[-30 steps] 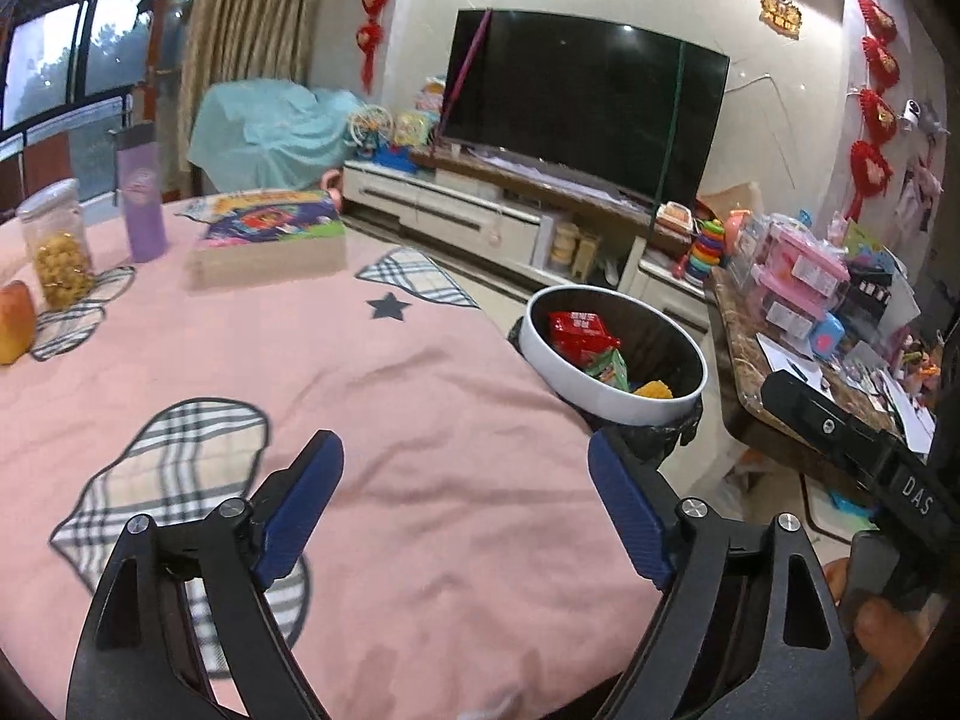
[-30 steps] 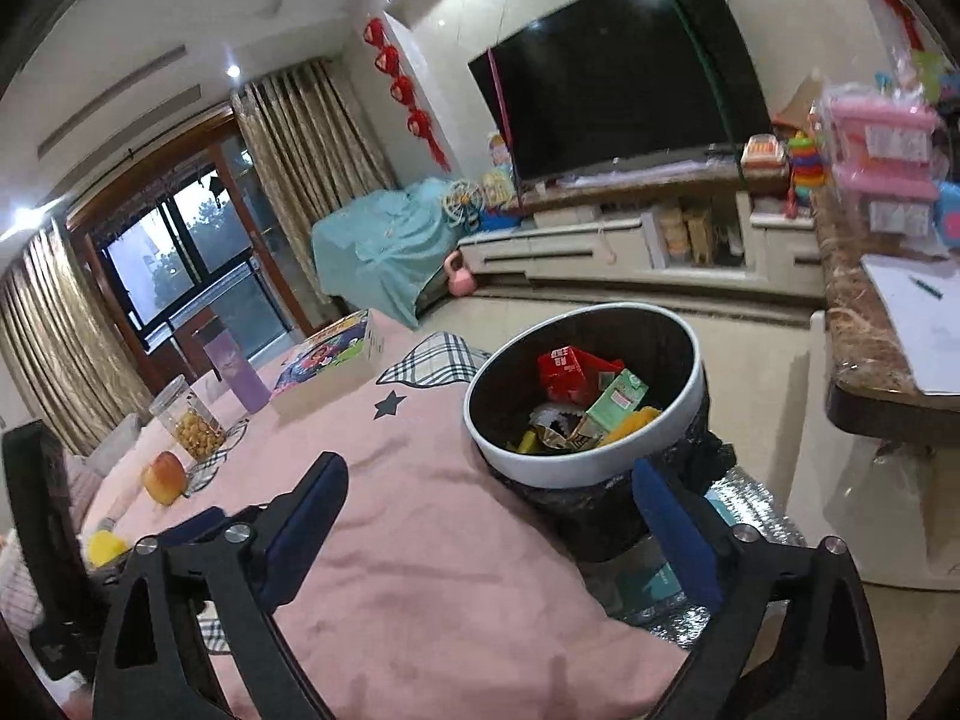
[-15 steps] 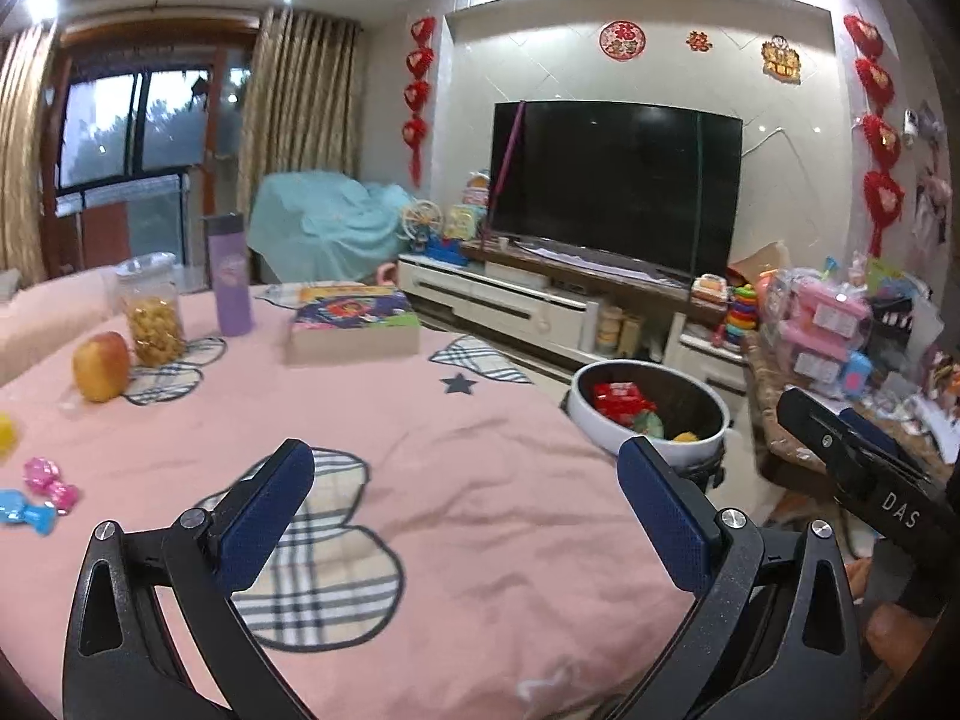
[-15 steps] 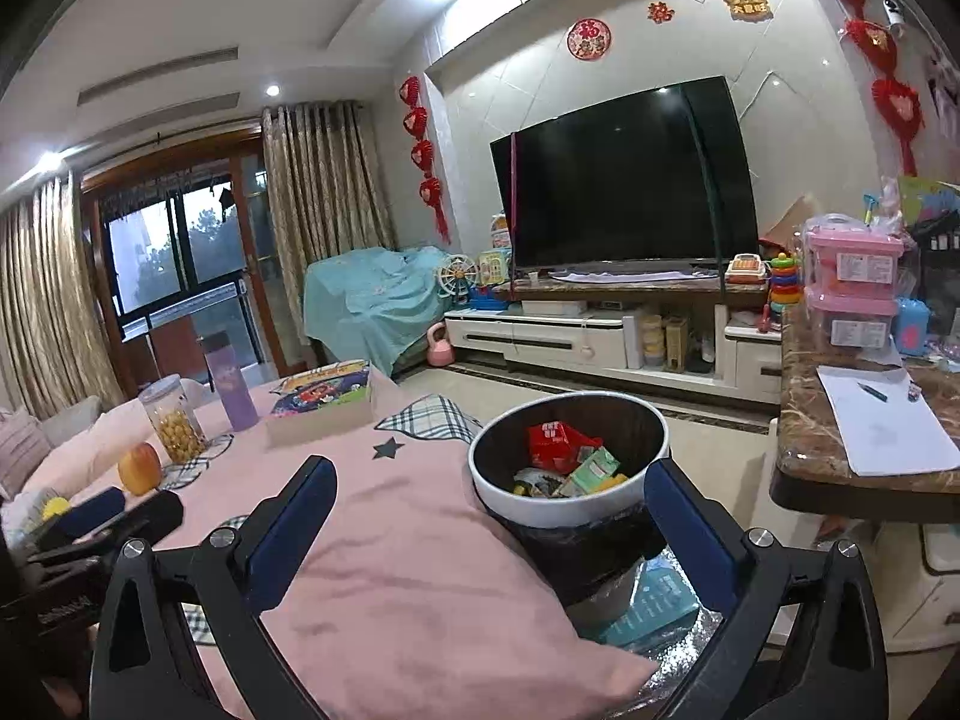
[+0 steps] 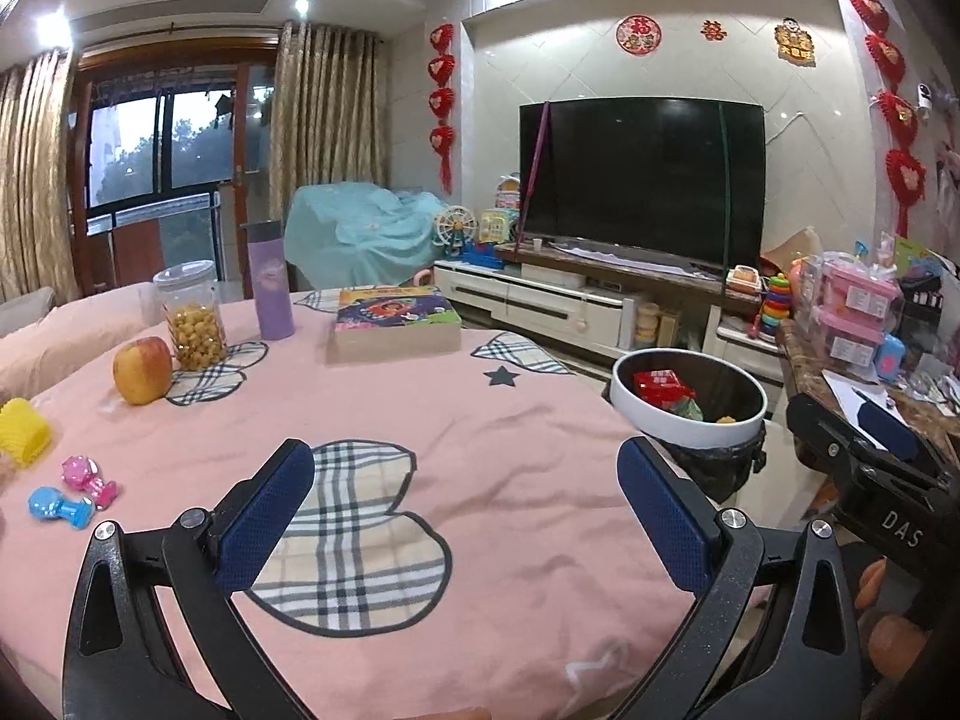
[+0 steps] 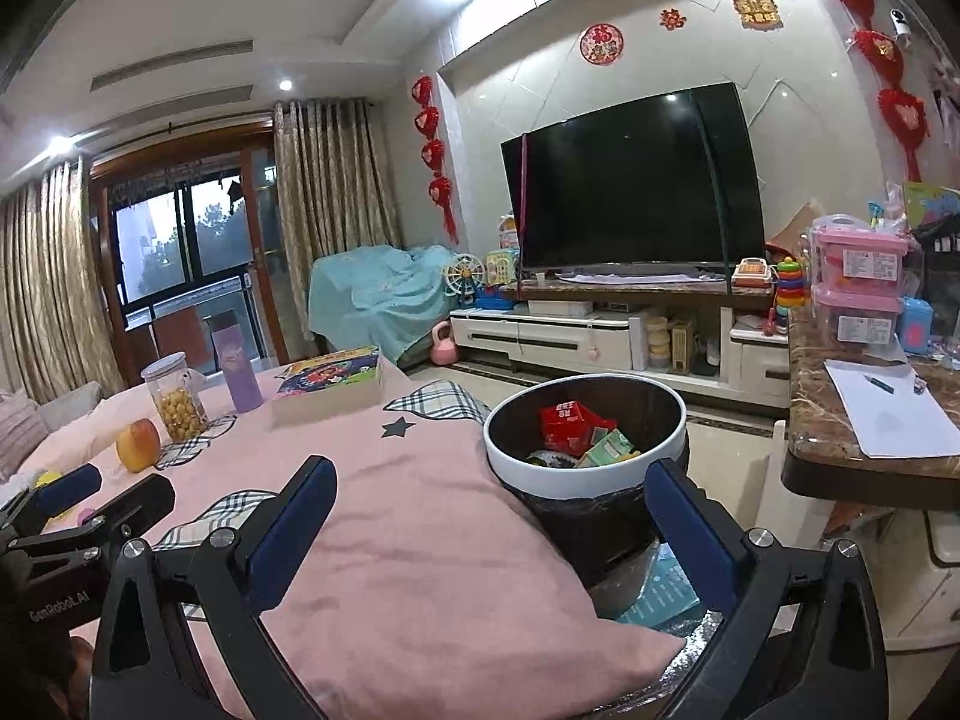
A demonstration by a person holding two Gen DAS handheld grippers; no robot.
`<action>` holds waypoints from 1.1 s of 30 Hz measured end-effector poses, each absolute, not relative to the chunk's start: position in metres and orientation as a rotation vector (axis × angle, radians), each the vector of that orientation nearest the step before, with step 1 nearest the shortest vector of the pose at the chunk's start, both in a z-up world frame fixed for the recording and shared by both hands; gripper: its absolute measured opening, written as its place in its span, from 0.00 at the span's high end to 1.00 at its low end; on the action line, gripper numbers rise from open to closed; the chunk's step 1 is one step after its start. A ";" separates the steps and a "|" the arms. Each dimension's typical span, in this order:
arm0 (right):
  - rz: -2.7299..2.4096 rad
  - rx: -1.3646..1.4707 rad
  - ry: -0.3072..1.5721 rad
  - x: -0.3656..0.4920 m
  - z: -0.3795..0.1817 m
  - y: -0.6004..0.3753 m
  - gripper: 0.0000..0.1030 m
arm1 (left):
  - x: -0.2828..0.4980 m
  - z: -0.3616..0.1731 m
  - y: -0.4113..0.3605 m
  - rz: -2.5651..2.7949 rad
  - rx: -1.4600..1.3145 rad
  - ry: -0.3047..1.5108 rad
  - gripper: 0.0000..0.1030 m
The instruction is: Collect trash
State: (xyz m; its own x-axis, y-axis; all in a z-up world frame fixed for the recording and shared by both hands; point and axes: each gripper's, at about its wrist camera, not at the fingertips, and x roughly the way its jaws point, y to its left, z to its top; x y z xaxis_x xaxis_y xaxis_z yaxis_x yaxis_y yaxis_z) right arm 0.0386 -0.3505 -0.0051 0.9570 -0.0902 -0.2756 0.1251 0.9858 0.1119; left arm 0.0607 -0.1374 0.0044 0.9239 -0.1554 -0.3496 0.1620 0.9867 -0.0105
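Both grippers are held above a table covered by a pink cloth [image 5: 480,420], and nothing is gripped by either. The left gripper [image 5: 468,510] is spread wide, its blue pads [image 5: 264,516] well apart over a plaid heart patch. The right gripper [image 6: 498,522] is likewise released, its fingers framing the near wall of the bin [image 6: 585,468].

The bin is seen at about 2 o'clock from the left gripper and close to 12 o'clock from the right one. It stands upright just beside the table edge, its mouth facing the ceiling, ringed white and lined with a black bag. Inside, a red packet [image 6: 570,420] lies tilted, its long axis running roughly from 10 o'clock to 4 o'clock; a green carton [image 6: 609,447] rests against it at 4 o'clock. Something dark lies beside them, possibly another wrapper, though it cannot be made out.

On the cloth, an apple [image 5: 142,369] and a jar [image 5: 189,315] are found at 10 o'clock, a purple bottle [image 5: 271,280] and a book [image 5: 393,324] nearer 12 o'clock. Small pink and blue toys [image 5: 72,489] lie at 9 o'clock.
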 end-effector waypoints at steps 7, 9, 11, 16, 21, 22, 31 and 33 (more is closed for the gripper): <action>-0.106 0.130 0.262 0.037 -0.006 -0.350 0.00 | 0.059 0.004 -0.137 -0.155 0.022 0.353 0.00; -0.104 0.132 0.261 0.037 -0.006 -0.350 0.00 | 0.059 0.004 -0.137 -0.155 0.022 0.352 0.00; -0.102 0.138 0.259 0.038 -0.005 -0.351 0.00 | 0.059 0.004 -0.137 -0.153 0.023 0.353 0.00; -0.099 0.142 0.256 0.037 -0.005 -0.351 0.00 | 0.059 0.004 -0.137 -0.157 0.023 0.352 0.00; -0.096 0.144 0.257 0.038 -0.004 -0.351 0.00 | 0.058 0.002 -0.137 -0.154 0.029 0.345 0.00; -0.094 0.145 0.256 0.038 -0.004 -0.350 0.00 | 0.058 0.003 -0.137 -0.154 0.029 0.344 0.00; -0.081 0.147 0.246 0.037 -0.003 -0.349 0.00 | 0.055 0.004 -0.138 -0.156 0.030 0.335 0.00; -0.081 0.147 0.248 0.037 -0.003 -0.349 0.00 | 0.055 0.004 -0.138 -0.156 0.030 0.335 0.00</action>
